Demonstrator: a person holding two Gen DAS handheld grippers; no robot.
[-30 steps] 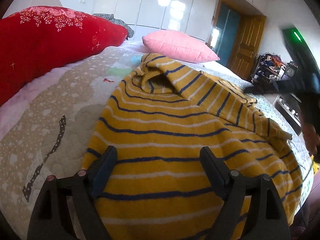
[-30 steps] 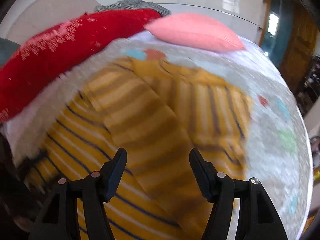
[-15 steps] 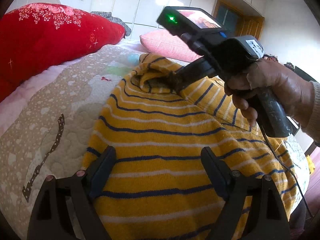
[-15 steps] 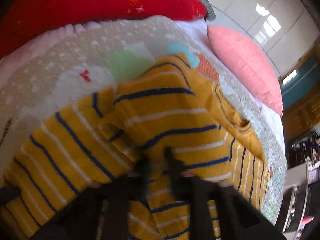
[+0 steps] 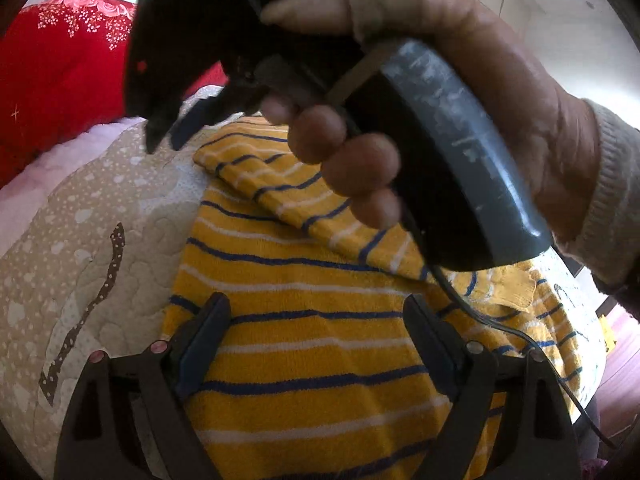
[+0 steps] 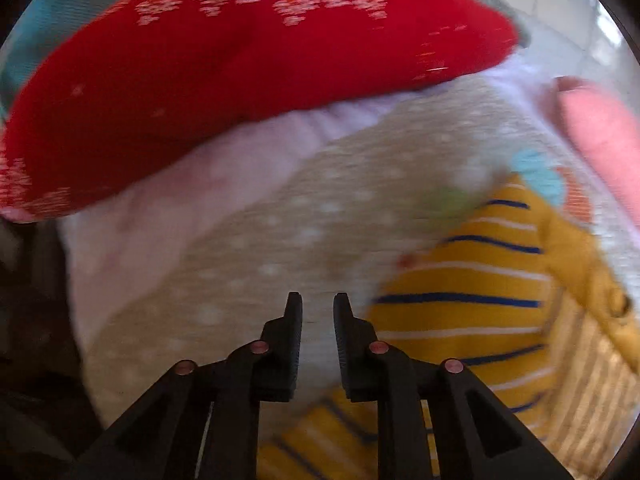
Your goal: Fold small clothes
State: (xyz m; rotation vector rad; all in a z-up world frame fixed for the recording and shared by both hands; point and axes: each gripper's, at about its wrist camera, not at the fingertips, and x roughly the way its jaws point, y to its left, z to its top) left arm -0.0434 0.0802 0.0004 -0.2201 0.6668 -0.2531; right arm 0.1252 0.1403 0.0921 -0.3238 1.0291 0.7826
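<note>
- Since a second ago, my right gripper [image 6: 318, 308] has swung off the middle of the yellow striped sweater [image 5: 316, 340] toward the quilt at its edge, and my right hand [image 5: 452, 92] now fills the top of the left wrist view, where only a sliver of it showed before.
- Right fingers [image 6: 294, 320] stand close together with a narrow gap and are opening; only bare quilt [image 6: 248, 264] shows through that gap, no cloth between them.
- Left gripper [image 5: 316, 344] has not shifted: its fingers [image 5: 202, 340] are spread wide above the sweater's lower part, gripping nothing.
- Between those fingers the sweater lies flat on the bed, yellow with blue and white stripes, one sleeve folded diagonally across its upper half.
- In the right wrist view the sweater sits to the right of my fingers, with its collar edge toward the far right.
- Right hand wraps the dark handle [image 5: 460, 148] of its gripper, and a thin black cable [image 5: 500, 326] trails from it over the sweater.
- Beyond the quilt lies a red embroidered pillow [image 6: 240, 72], and a pink pillow [image 6: 604, 140] is at the far right.
</note>
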